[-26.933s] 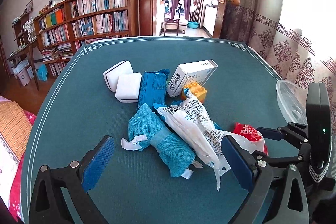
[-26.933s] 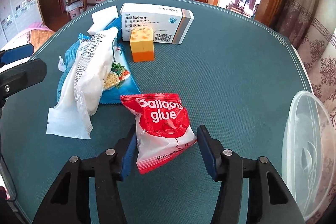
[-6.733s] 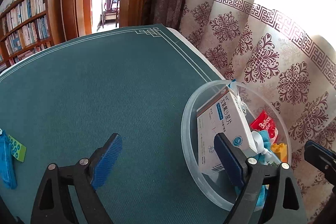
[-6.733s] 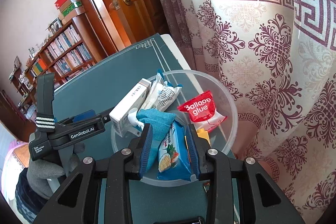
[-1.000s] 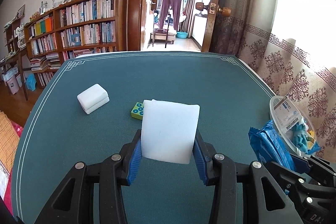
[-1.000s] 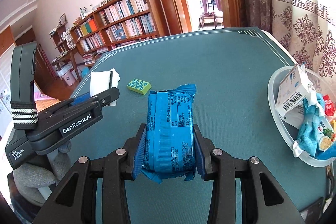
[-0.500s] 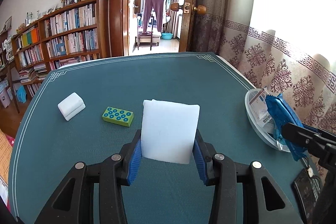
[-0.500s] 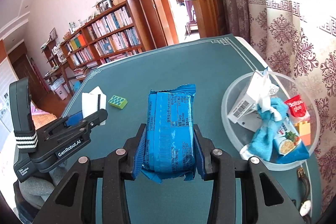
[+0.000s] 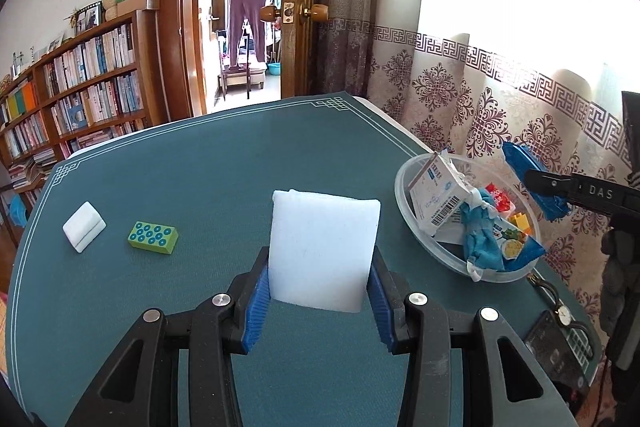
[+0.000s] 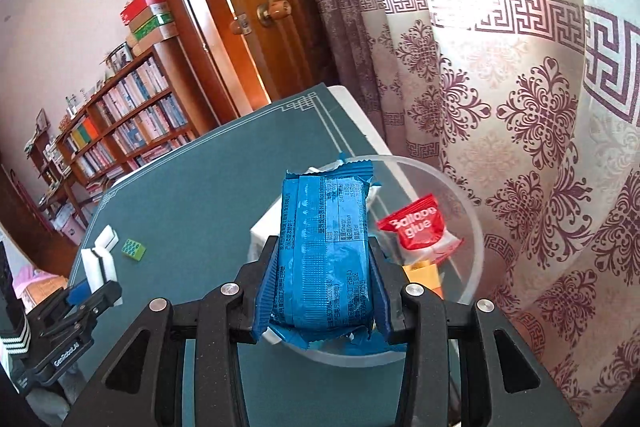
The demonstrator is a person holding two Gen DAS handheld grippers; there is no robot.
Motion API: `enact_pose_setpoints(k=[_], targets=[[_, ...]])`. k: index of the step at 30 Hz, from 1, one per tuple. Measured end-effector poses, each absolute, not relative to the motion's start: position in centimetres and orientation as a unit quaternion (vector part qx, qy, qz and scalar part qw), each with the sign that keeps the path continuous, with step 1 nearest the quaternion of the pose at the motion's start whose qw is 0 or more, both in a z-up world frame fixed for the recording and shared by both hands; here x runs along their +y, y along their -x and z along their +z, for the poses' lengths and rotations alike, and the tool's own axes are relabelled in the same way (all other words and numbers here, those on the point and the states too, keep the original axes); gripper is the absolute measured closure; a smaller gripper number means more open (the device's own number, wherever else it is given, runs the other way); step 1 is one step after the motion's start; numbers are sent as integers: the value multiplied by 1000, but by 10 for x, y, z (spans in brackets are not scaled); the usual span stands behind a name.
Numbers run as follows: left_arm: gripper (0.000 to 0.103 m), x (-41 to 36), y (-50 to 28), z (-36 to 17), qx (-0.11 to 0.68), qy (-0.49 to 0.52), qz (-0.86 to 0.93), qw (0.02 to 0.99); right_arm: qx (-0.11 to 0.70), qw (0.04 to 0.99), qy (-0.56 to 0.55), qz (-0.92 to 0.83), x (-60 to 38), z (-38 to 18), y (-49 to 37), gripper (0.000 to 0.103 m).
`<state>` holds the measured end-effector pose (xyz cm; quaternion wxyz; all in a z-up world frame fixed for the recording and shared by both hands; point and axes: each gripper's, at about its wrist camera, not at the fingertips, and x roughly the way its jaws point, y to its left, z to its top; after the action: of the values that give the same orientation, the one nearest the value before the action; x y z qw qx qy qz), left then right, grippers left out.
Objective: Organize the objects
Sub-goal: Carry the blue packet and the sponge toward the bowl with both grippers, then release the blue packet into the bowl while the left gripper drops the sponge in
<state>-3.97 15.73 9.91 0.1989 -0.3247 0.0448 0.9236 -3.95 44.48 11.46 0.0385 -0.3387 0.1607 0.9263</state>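
My left gripper is shut on a white sponge block and holds it above the green table. My right gripper is shut on a blue snack packet, which hangs over the clear plastic bowl. In the left wrist view the bowl holds a white medicine box, a blue cloth, a red glue packet and an orange brick. A green brick and a second white sponge lie on the table at the left.
The bowl stands at the table's right edge next to the patterned curtain. A black device and a wristwatch lie at the near right corner. A bookshelf and an open door stand beyond the table.
Both grippers have moved right toward the bowl. My right gripper now holds the blue packet over the bowl. The green brick and second sponge have not moved.
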Motion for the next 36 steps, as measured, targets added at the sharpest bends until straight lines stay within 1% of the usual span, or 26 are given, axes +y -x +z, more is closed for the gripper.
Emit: enact_pose_setpoints(k=[7, 15, 17, 30, 36], targets=[[56, 192, 35, 101, 64, 326, 913, 235, 193, 66, 362, 909, 483, 90, 71, 61], [56, 226, 34, 97, 85, 335, 899, 268, 214, 61, 385, 896, 500, 71, 104, 60], [56, 234, 34, 95, 92, 337, 896, 275, 217, 55, 386, 895, 500, 69, 107, 59], [56, 300, 31, 87, 109, 345, 861, 358, 211, 58, 349, 911, 509, 85, 78, 57], [56, 329, 35, 79, 95, 361, 834, 406, 206, 53, 335, 918, 509, 94, 65, 57]])
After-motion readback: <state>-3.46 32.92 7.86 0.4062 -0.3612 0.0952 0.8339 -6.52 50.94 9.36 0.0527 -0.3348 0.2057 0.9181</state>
